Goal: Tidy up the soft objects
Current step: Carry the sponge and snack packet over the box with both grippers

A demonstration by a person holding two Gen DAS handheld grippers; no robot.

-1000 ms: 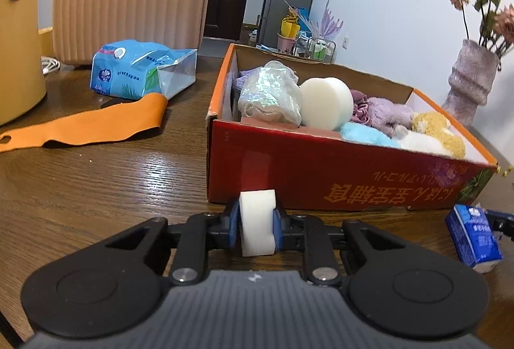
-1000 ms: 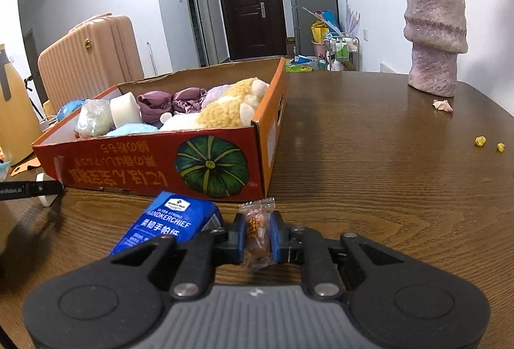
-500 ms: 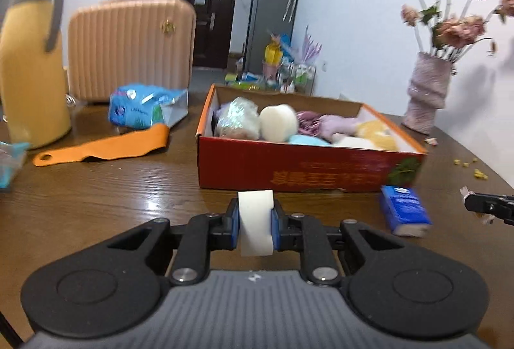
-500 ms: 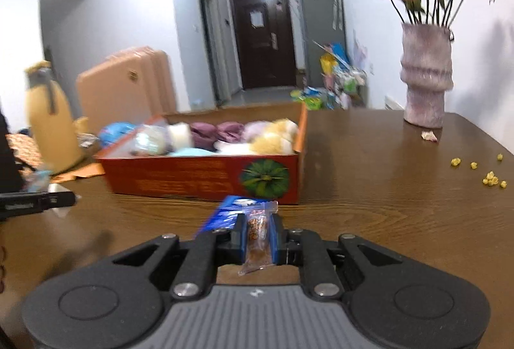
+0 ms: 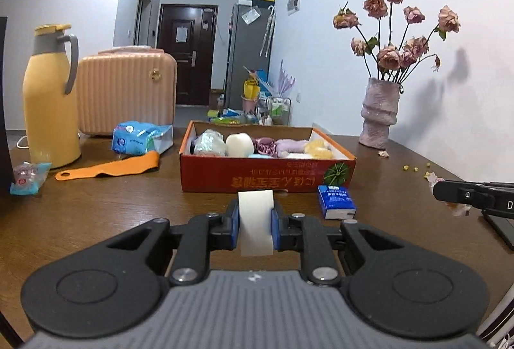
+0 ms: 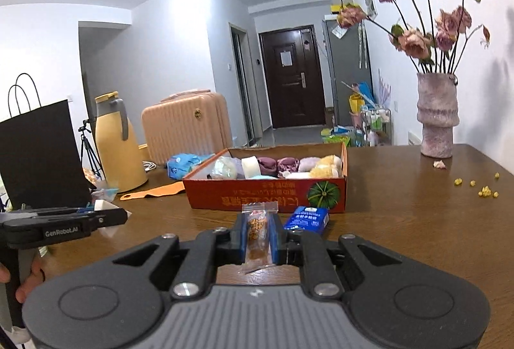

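From my left wrist, my left gripper [image 5: 255, 222] pinches a soft white foam block [image 5: 256, 222]; the red cardboard box [image 5: 266, 180] sits at twelve o'clock. From my right wrist, my right gripper [image 6: 258, 235] squeezes a crinkly clear snack packet [image 6: 258, 231], a glossy blue tissue pack [image 6: 306, 219] at one o'clock.

A home: wooden dining table [image 5: 96, 214]; vase of dried roses [image 5: 380, 117]; suitcase [image 5: 127, 92]; entrance door [image 5: 188, 53].
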